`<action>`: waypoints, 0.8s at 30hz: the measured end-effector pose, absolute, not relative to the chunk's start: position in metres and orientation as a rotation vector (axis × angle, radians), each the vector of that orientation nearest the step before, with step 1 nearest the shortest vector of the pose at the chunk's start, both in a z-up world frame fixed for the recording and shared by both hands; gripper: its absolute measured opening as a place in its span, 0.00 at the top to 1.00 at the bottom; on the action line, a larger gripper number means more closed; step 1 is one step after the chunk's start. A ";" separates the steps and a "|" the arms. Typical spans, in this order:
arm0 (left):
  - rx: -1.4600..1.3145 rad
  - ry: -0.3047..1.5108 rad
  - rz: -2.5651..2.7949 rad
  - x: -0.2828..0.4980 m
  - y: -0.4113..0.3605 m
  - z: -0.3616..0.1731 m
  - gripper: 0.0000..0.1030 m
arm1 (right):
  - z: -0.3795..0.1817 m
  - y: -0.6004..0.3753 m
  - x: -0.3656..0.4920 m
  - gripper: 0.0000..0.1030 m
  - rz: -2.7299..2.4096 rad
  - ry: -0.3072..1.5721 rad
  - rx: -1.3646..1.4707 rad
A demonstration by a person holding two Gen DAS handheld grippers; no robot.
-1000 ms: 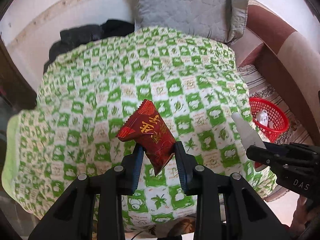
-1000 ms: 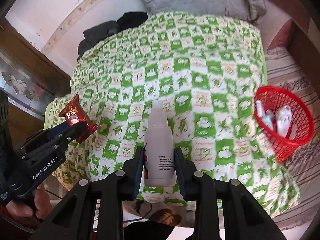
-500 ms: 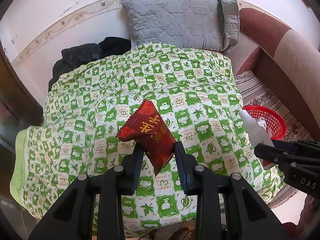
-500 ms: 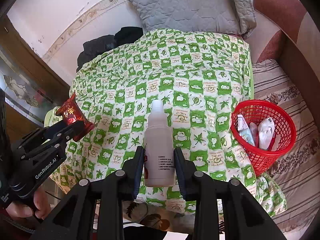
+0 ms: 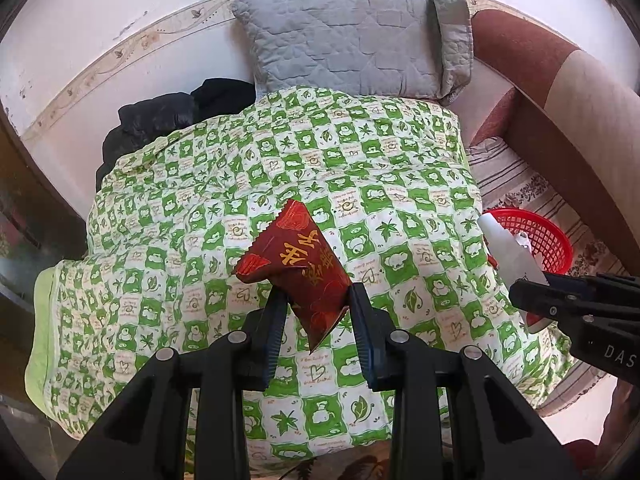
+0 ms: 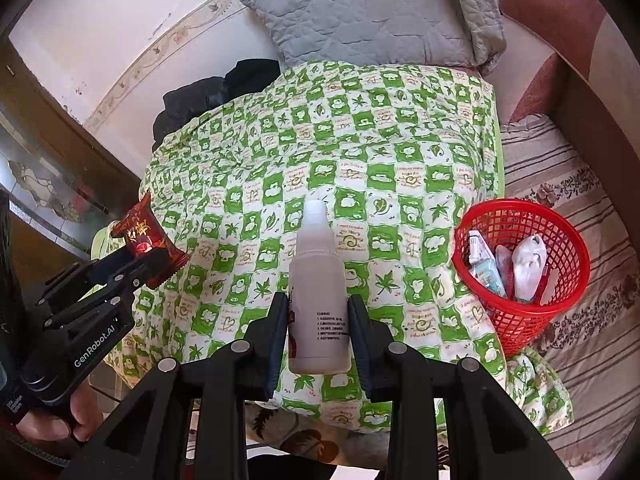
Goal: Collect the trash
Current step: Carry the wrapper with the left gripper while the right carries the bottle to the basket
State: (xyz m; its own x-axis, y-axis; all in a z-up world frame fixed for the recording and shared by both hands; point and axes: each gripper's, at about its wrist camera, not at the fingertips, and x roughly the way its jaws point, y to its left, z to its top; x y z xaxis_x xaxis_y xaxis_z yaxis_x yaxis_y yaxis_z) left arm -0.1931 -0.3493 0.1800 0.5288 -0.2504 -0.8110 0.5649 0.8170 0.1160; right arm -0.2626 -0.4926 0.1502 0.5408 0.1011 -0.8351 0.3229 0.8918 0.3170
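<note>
- Green checked quilt (image 6: 360, 152) spreads below both my grippers.
- Right gripper (image 6: 319, 312) clamps upright white bottle (image 6: 318, 280); red basket (image 6: 516, 320) at three o'clock, nearer it.
- Left gripper (image 5: 316, 312) pinches red wrapper (image 5: 300, 268).

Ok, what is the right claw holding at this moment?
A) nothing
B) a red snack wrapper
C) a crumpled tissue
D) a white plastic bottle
D: in the right wrist view the right claw is shut on the white plastic bottle; the red snack wrapper sits in the left claw.
</note>
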 end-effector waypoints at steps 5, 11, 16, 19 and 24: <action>0.401 0.891 -0.518 -0.193 -0.359 0.177 0.70 | 0.149 -0.503 -0.267 0.69 -0.151 0.997 0.481; 0.419 0.887 -0.546 -0.195 -0.376 0.176 0.70 | 0.151 -0.518 -0.274 0.69 -0.177 0.983 0.501; 0.433 0.885 -0.574 -0.199 -0.393 0.175 0.70 | 0.151 -0.536 -0.283 0.69 -0.208 0.973 0.524; 0.439 0.886 -0.590 -0.201 -0.403 0.175 0.70 | 0.152 -0.547 -0.290 0.69 -0.231 0.967 0.541; 0.446 0.882 -0.621 -0.206 -0.422 0.175 0.70 | 0.152 -0.569 -0.302 0.69 -0.271 0.959 0.565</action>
State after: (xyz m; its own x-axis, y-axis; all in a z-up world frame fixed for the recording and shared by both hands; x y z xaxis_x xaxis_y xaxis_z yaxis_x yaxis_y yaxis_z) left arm -0.2058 -0.4222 0.1746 0.4814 -0.3137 -0.8184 0.6643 0.7397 0.1072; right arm -0.3020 -0.5692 0.1525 0.5556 0.0272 -0.8310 0.4580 0.8241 0.3332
